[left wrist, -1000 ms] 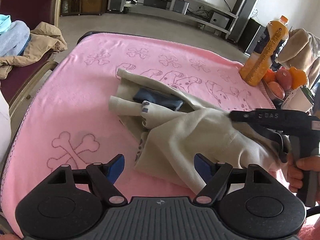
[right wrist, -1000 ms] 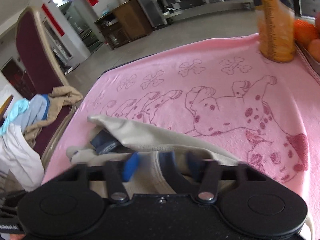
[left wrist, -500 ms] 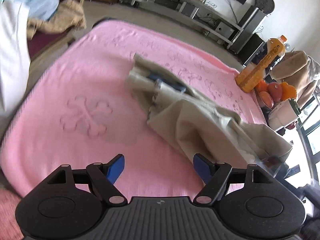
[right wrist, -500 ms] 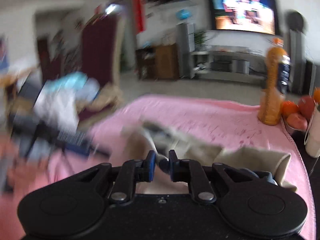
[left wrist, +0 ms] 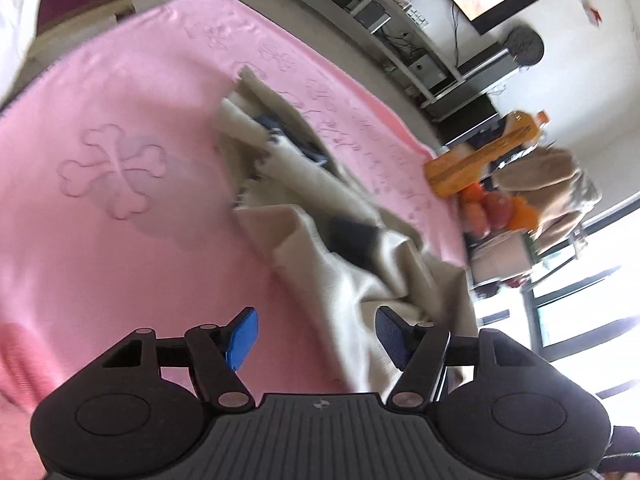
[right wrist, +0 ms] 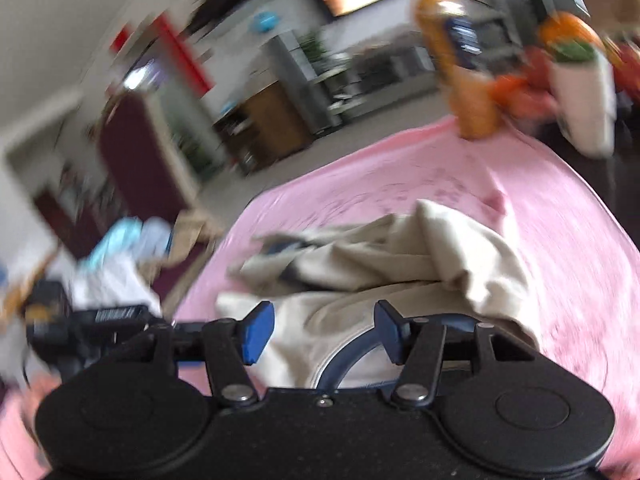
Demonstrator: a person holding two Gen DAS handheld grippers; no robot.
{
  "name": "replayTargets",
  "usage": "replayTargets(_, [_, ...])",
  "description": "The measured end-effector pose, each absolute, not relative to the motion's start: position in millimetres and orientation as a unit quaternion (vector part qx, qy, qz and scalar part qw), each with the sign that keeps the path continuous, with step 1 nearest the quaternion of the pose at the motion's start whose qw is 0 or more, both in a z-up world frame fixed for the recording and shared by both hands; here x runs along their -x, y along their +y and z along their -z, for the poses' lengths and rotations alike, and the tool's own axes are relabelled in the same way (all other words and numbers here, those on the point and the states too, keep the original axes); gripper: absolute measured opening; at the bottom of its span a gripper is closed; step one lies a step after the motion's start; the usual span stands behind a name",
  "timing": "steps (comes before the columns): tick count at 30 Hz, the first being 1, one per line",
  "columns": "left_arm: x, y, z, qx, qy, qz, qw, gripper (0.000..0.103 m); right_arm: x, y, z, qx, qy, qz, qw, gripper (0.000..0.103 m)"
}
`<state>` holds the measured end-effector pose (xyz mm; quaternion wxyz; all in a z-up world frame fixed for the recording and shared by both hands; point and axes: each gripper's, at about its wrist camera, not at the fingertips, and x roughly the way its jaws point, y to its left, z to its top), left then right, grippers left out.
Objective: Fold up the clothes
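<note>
1. Right claw (right wrist: 323, 330): jaws just sprung apart from a near-closed pinch on the beige garment (right wrist: 404, 264); now about half open, nothing pressed between the blue pads (right wrist: 256, 330), navy-trimmed collar lying loose beneath the gap.
2. Left claw (left wrist: 316, 338): jaws narrowed a little over the last moment, still well apart; cloth runs under the gap and past the right-hand pad, but no pinch on it.
3. Garment released, then: a rumpled heap slanting across the pink blanket (left wrist: 120, 216) on the surface, from around the middle down to the near right corner, navy patches showing among the folds; no longer drawn out toward the right edge as a second ago.
4. Meaning for the task, as a judgement: a drag or repositioning stroke finished rather than a fold; garment neither flat nor squared, so folding hardly begun.
5. Next likely need: fresh grips on two edges or the shoulders near the collar, to spread the cloth flat.
6. Heavy motion blur in the right wrist view; possibly a hem caught under the claw body, not certain.
7. Orange bottle (left wrist: 484, 160) and fruit at the far right corner, well apart from the garment.
</note>
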<state>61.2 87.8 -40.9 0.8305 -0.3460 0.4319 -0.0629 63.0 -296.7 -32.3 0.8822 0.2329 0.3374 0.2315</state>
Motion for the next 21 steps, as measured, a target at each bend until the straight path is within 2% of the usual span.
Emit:
replayTargets(5, [-83.4,86.8,49.4,0.384,0.439,0.056,0.81,0.061,-75.7,-323.8,55.4,-0.332,0.357,-0.194,0.852,0.063])
replayTargets(10, [-96.0,96.1,72.4,0.454,0.45,0.038,0.768,0.047,-83.1,-336.9,72.2,-0.388,0.367,-0.163,0.829,0.064])
replayTargets(16, [-99.5,103.6,82.9,0.51,0.437,0.039,0.74,0.02,-90.4,-339.2,80.9,-0.41,0.374,-0.15,0.819,0.066])
replayTargets(18, [-98.6,105.5,83.1,0.521,0.43,0.042,0.736,0.002,-91.5,-338.7,81.5,-0.409,0.373,-0.146,0.82,0.067])
replayTargets(21, [-90.4,103.0,72.3,0.486,0.421,0.034,0.765,0.001,-90.4,-341.8,81.3,-0.409,0.367,-0.134,0.825,0.067])
